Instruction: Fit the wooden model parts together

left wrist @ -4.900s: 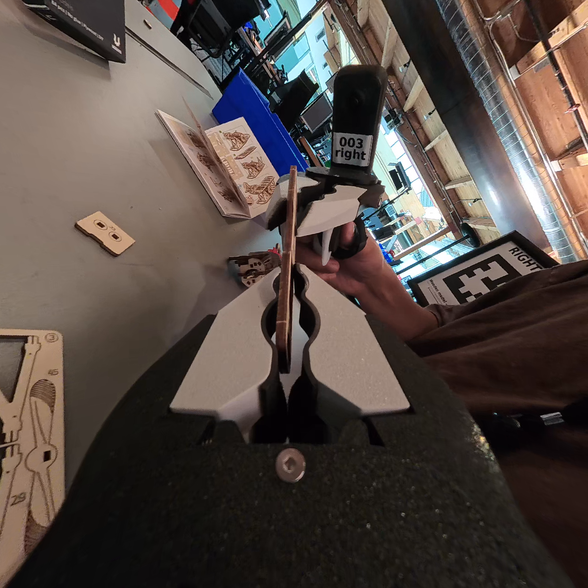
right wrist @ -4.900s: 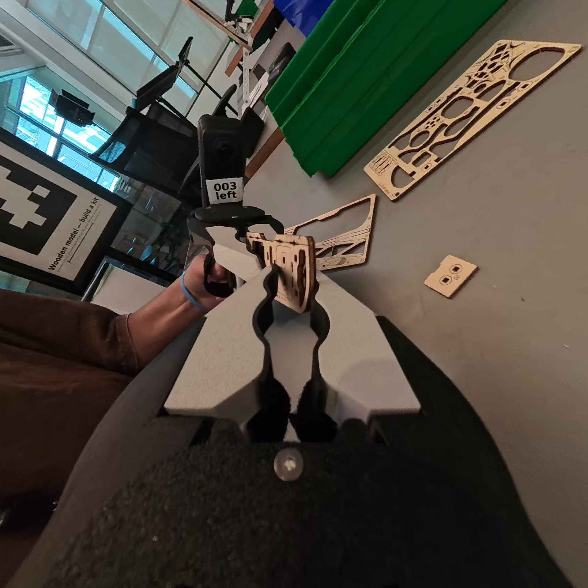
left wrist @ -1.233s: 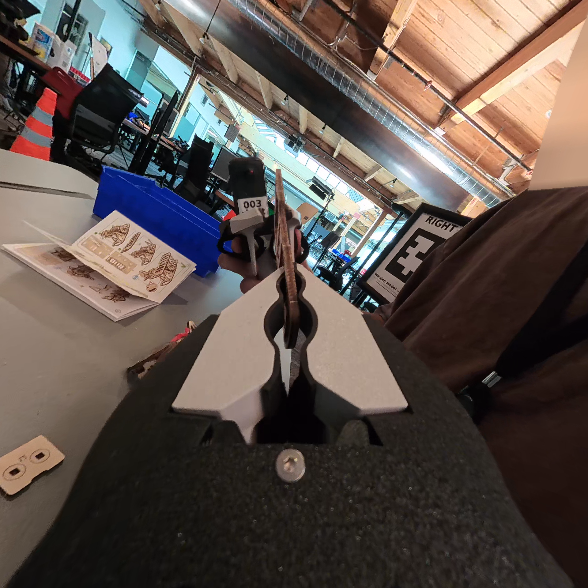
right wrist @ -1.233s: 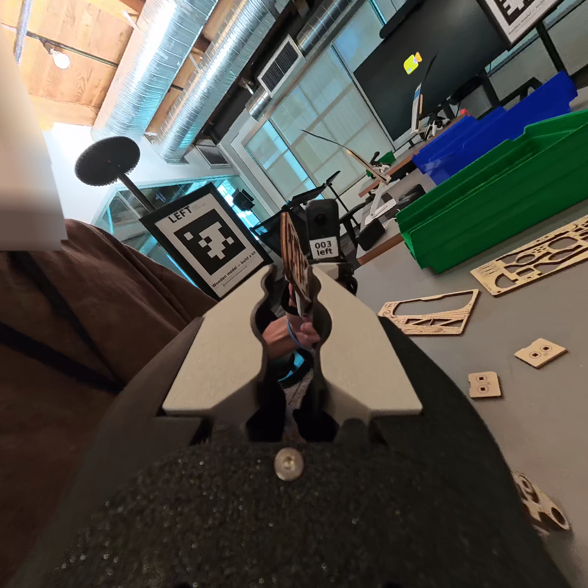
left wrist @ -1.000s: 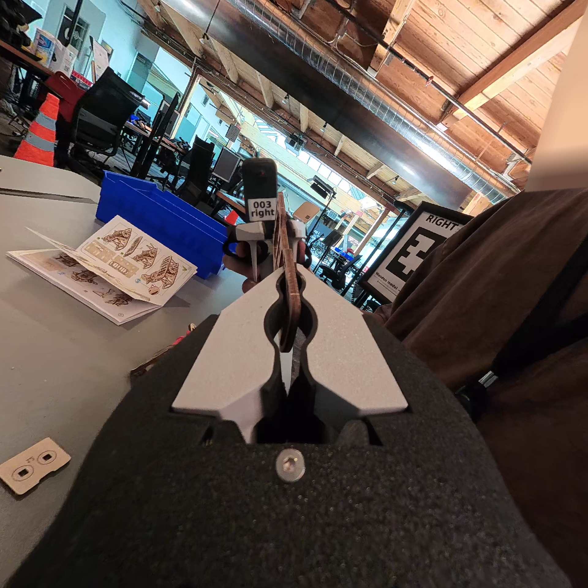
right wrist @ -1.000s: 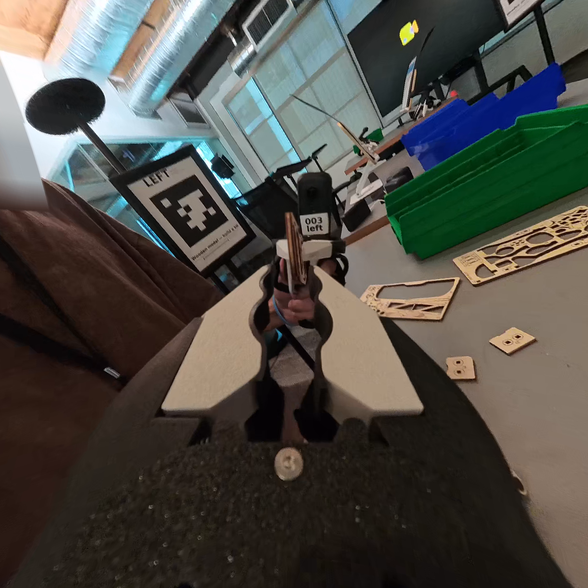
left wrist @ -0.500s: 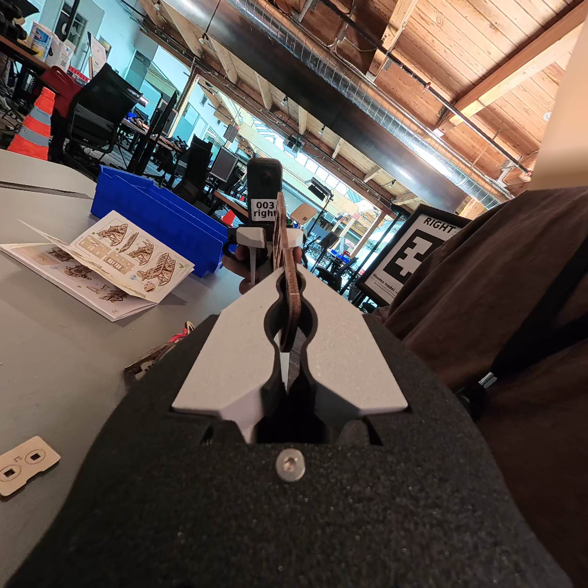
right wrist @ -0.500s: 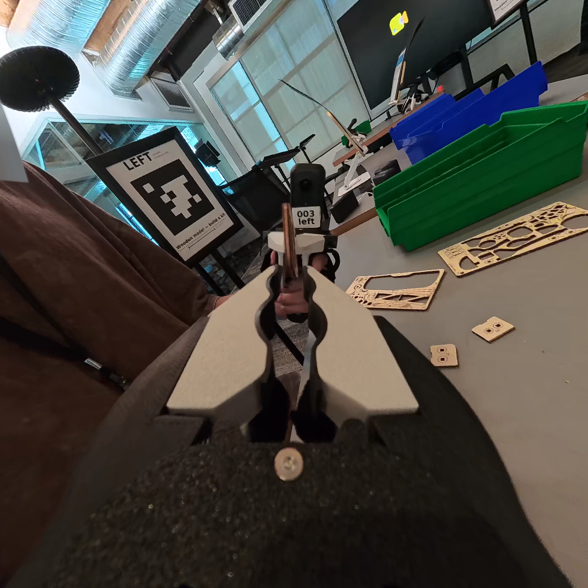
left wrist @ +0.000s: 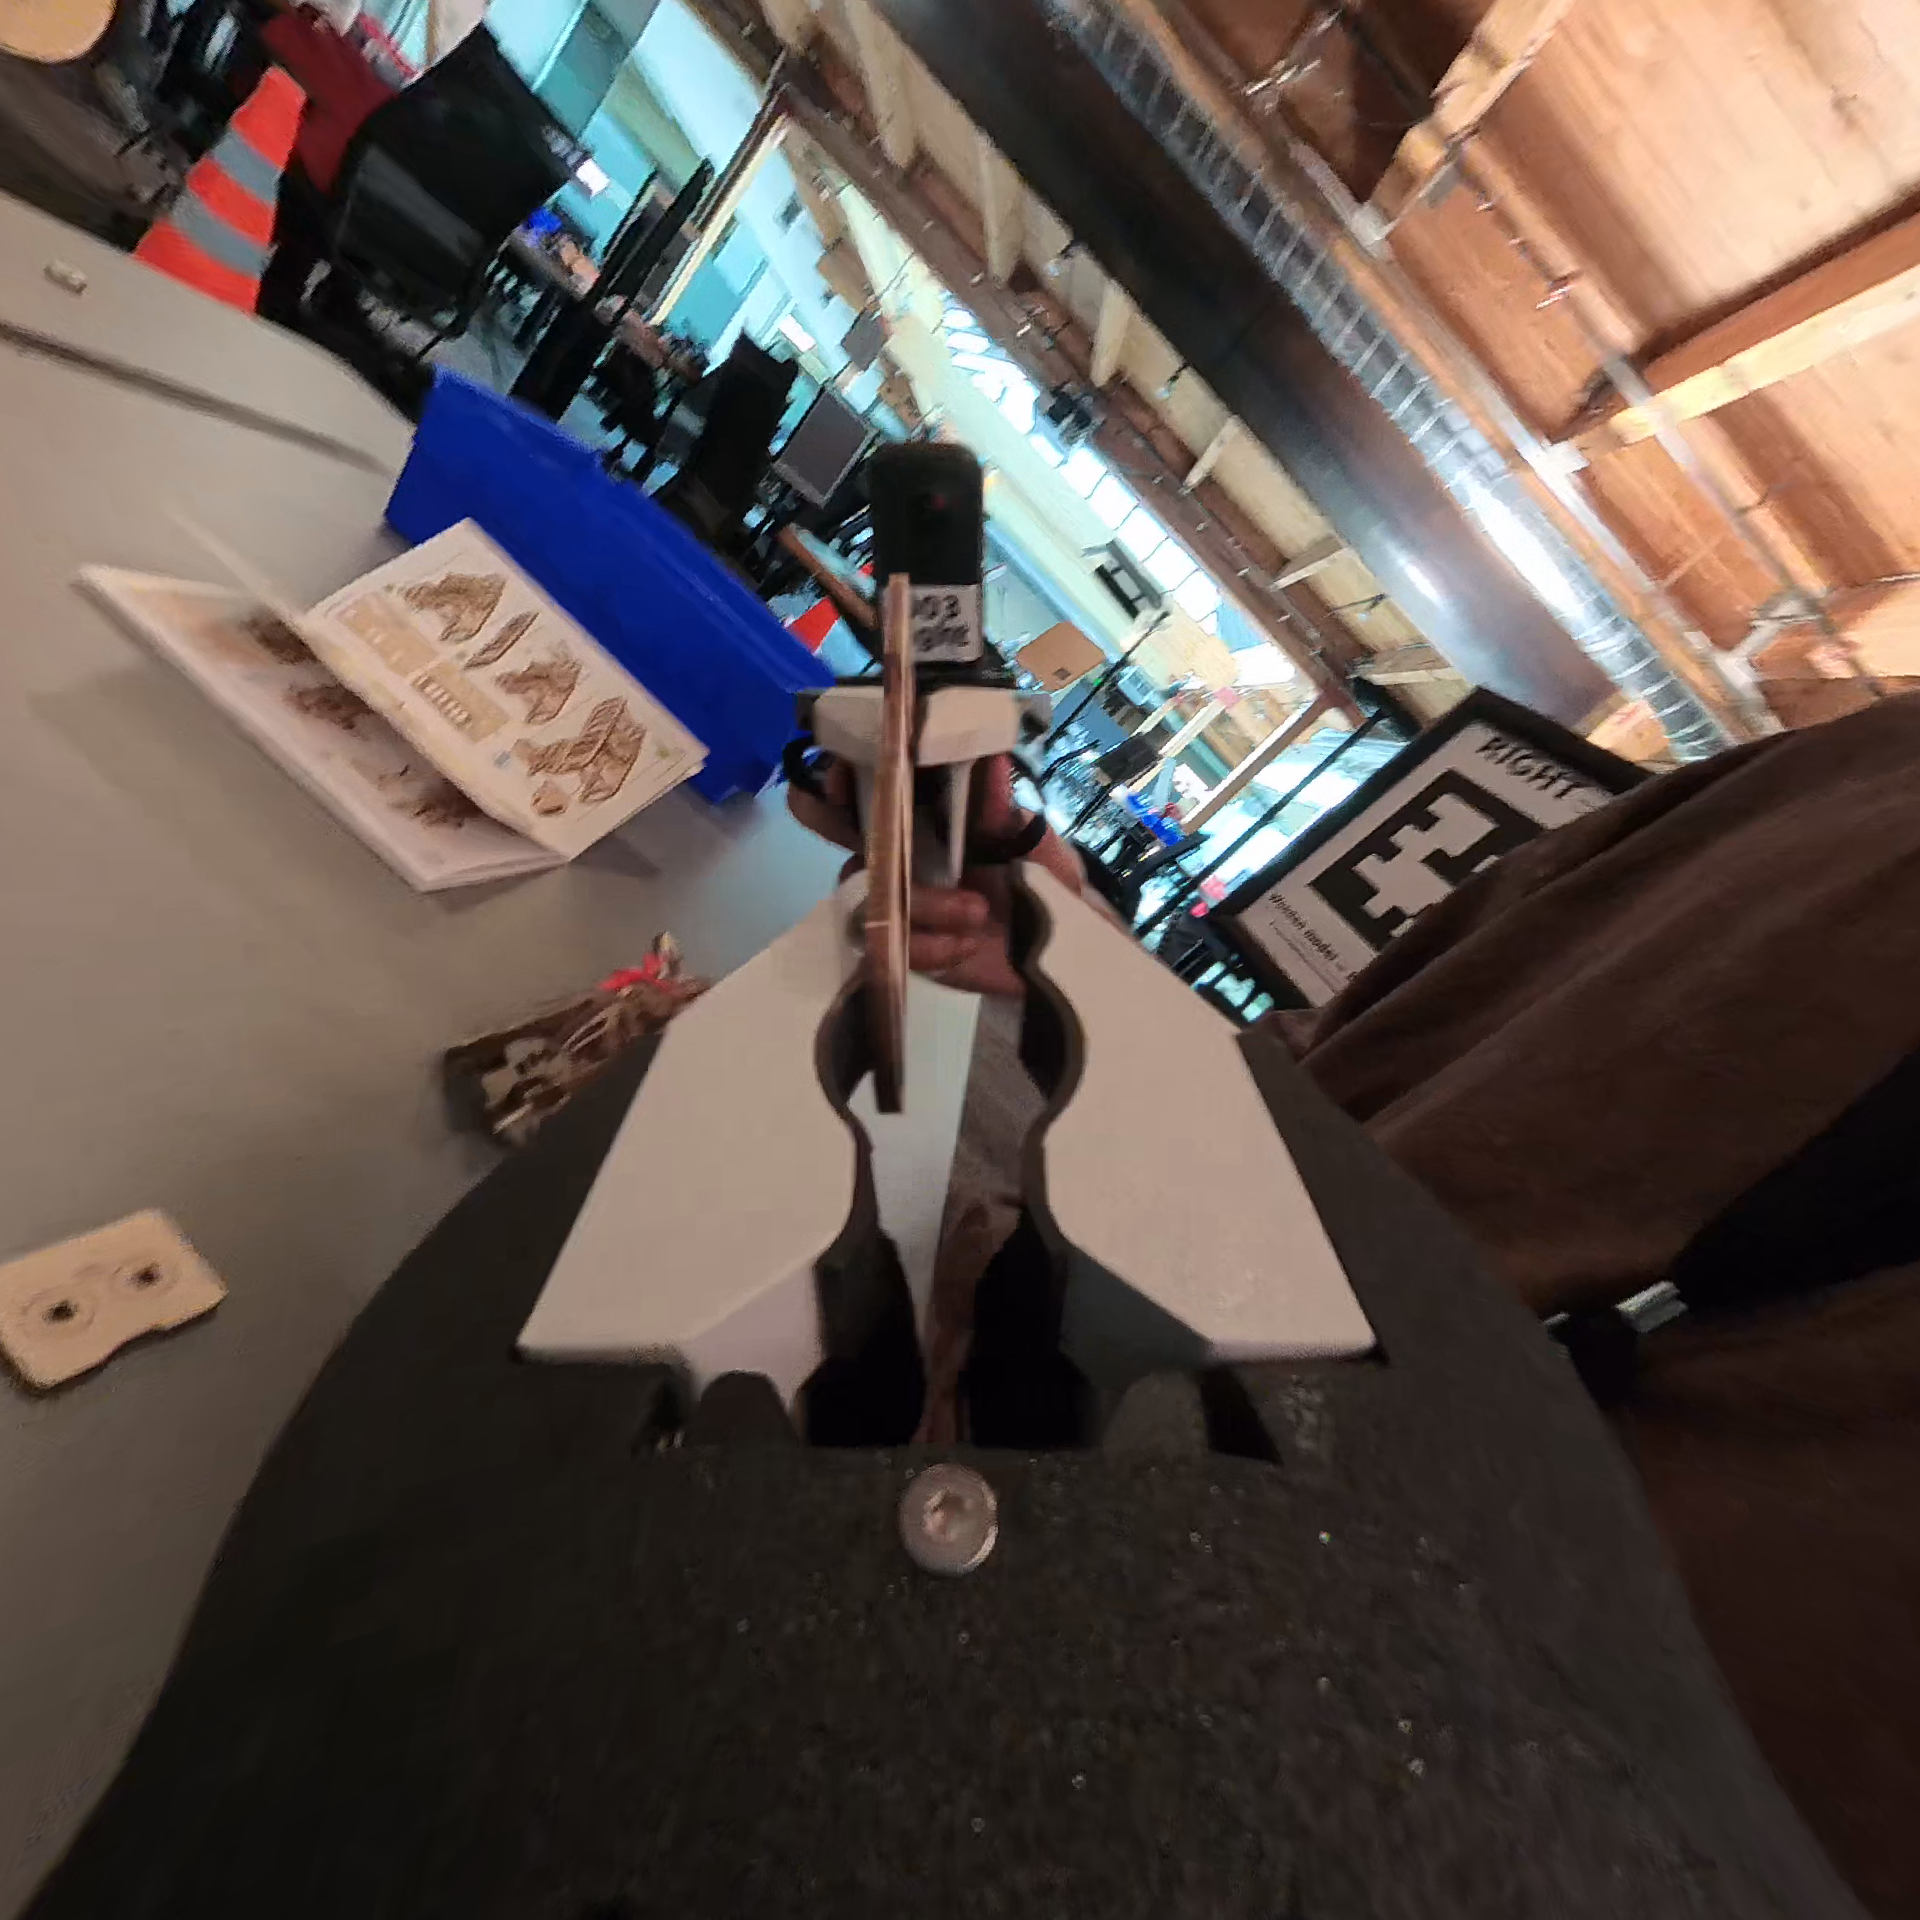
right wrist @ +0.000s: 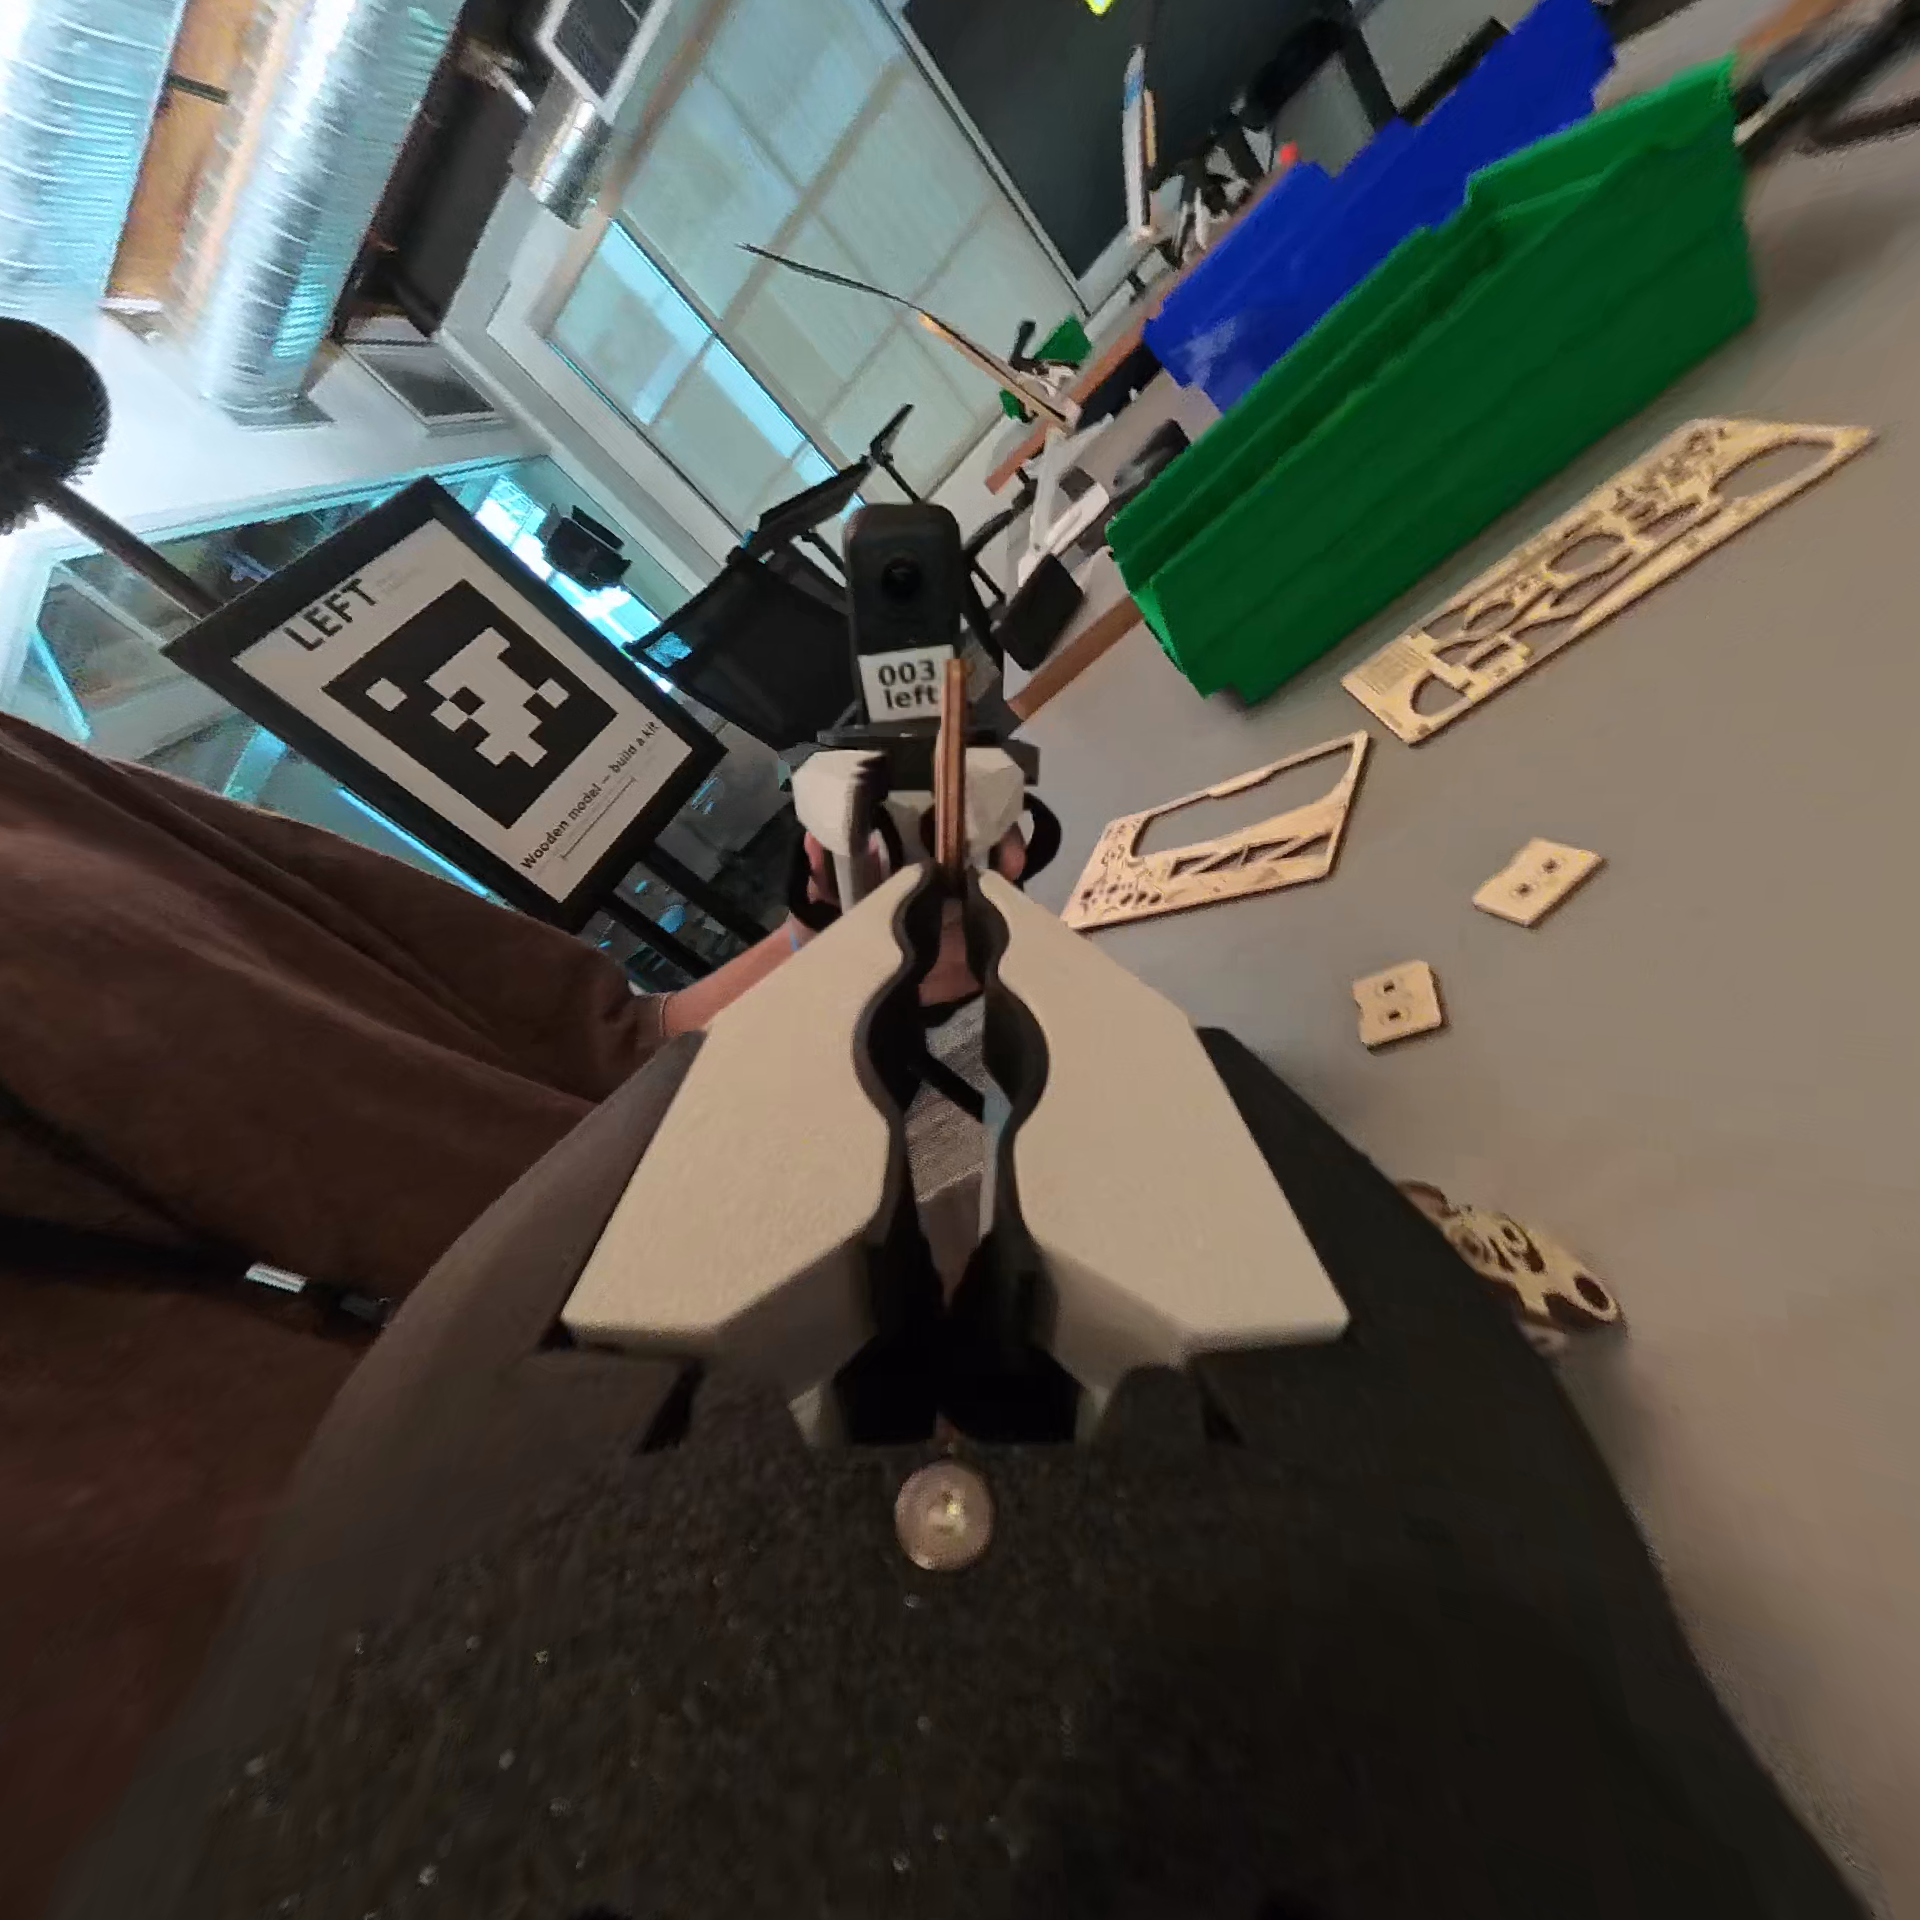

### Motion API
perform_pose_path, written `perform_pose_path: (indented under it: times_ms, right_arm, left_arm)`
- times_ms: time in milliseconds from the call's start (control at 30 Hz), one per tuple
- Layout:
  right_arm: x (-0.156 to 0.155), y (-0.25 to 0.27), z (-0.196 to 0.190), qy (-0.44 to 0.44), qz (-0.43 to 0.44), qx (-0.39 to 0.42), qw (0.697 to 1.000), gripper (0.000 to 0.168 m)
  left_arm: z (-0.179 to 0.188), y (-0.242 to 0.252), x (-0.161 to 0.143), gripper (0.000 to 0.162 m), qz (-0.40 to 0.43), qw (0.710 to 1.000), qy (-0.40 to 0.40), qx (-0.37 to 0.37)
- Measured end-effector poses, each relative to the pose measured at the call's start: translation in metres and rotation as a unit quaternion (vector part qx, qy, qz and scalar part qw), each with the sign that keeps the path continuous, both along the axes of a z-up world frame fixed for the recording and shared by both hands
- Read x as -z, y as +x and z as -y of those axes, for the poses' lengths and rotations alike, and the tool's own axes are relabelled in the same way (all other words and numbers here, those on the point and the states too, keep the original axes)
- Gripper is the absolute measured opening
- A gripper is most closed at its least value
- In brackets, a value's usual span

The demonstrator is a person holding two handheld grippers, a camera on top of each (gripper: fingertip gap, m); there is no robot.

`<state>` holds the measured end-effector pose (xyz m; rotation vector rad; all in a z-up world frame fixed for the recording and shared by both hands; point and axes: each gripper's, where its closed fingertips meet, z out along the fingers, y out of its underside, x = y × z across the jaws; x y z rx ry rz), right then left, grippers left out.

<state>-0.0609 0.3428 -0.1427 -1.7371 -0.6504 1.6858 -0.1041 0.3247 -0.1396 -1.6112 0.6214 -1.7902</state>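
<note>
A thin flat wooden part is seen edge-on in the left wrist view [left wrist: 891,831] and the right wrist view [right wrist: 949,769], held in the air between the two grippers, which face each other. My right gripper [right wrist: 951,883] is shut on the part at its fingertips. My left gripper [left wrist: 935,904] is open, with a wide gap between its fingers. The part stands close to its left finger [left wrist: 769,1039]; I cannot tell if they touch. The right gripper also shows across from me in the left wrist view [left wrist: 914,727], and the left one in the right wrist view [right wrist: 904,790].
On the grey table lie an open instruction booklet [left wrist: 416,686], a blue bin [left wrist: 623,582], a small two-hole plate [left wrist: 94,1299], a green bin [right wrist: 1455,468], cut-out wooden sheets [right wrist: 1226,842] and small plates [right wrist: 1538,883]. A person in brown clothing [left wrist: 1558,987] is close by. The gap from one gripper's tips to the other's is roughly 6 centimeters.
The left gripper, which was shut on the wooden part, has opened. The right gripper, open a second ago, has closed onto the part. Both views have tilted.
</note>
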Motion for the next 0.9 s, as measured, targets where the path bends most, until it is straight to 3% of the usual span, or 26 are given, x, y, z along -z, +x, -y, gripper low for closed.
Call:
perform_pose_path:
  times_ms: [100,300,467,533,700,800,900]
  right_arm:
    - [0.005,0.009,-0.002,-0.038,-0.015,0.001,0.999,0.002]
    - [0.010,0.053,-0.012,-0.049,-0.004,0.061,0.997,0.002]
    - [0.040,0.092,0.000,-0.151,-0.014,0.130,0.980,0.002]
    - [0.052,0.099,0.011,-0.185,-0.034,0.141,0.972,0.002]
    - [0.077,0.112,0.029,-0.217,-0.024,0.161,0.963,0.002]
    - [0.082,0.111,0.036,-0.226,-0.016,0.150,0.963,0.002]
    - [0.084,0.105,0.041,-0.234,-0.013,0.130,0.963,0.002]
  left_arm:
    - [0.000,0.000,0.017,0.024,-0.049,0.999,0.007,-0.008]
    - [-0.012,-0.018,0.025,0.021,-0.041,0.997,-0.038,-0.051]
    - [-0.009,-0.011,0.054,0.025,-0.146,0.987,0.011,-0.073]
    - [-0.005,0.000,0.072,0.033,-0.225,0.970,0.068,-0.067]
    - [0.003,0.028,0.096,0.058,-0.374,0.896,0.235,-0.040]
    - [0.008,0.047,0.099,0.074,-0.412,0.860,0.302,-0.011]
    - [0.015,0.062,0.101,0.076,-0.414,0.852,0.318,0.020]
